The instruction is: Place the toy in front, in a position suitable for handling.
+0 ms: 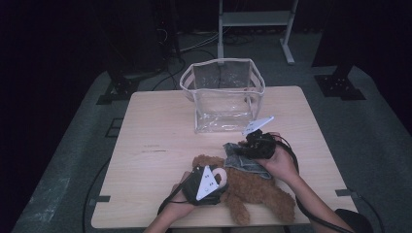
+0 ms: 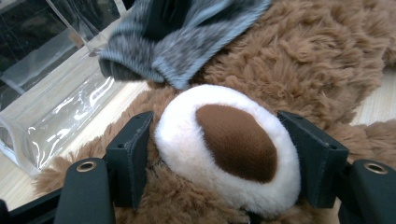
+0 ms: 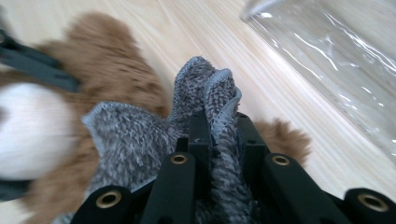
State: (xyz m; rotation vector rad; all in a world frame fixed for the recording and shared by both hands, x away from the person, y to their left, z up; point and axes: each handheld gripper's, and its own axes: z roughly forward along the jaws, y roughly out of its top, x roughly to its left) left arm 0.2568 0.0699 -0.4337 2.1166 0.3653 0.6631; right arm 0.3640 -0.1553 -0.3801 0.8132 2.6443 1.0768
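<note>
A brown teddy bear lies on the wooden table, near its front edge. My left gripper is shut on the bear's white muzzle, with one black jaw pressing on each side. A grey knitted garment lies bunched over the bear's upper body. My right gripper is shut on a raised fold of that garment, which stands up between the jaws. In the right gripper view the bear's brown fur and its blurred muzzle lie to the left.
A clear plastic bag with a white rim stands open and upright behind the bear, at the table's middle back. Its wall is close to my right gripper. Bare tabletop lies to the left. A white metal stand is on the floor beyond.
</note>
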